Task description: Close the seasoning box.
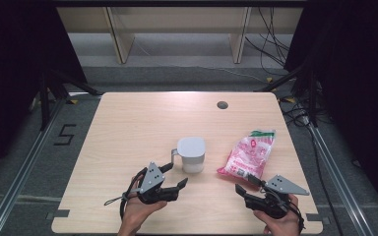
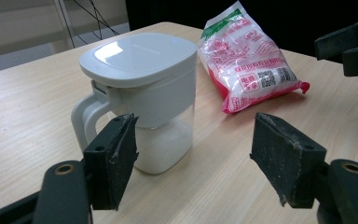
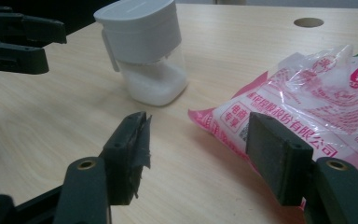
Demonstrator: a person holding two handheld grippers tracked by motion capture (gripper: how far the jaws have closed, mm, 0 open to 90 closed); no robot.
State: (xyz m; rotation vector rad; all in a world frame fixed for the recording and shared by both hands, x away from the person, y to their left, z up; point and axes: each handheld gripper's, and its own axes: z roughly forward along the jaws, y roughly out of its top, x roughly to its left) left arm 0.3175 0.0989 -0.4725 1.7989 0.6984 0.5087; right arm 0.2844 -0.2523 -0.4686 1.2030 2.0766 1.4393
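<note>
One lidded white jug (image 1: 192,154), one pink bag (image 1: 247,154), one table (image 1: 128,128) — two claws: left (image 1: 175,175), right (image 1: 244,184).

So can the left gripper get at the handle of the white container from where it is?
Probably yes. The left gripper has its jaws open, and bare table lies between them and the white container, whose handle faces that side with nothing in the way.

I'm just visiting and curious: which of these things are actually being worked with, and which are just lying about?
In use: white jug with white grains inside; pink bag; left gripper and right gripper, both open.

Lying about: cables on the floor; shelf legs behind the table.
</note>
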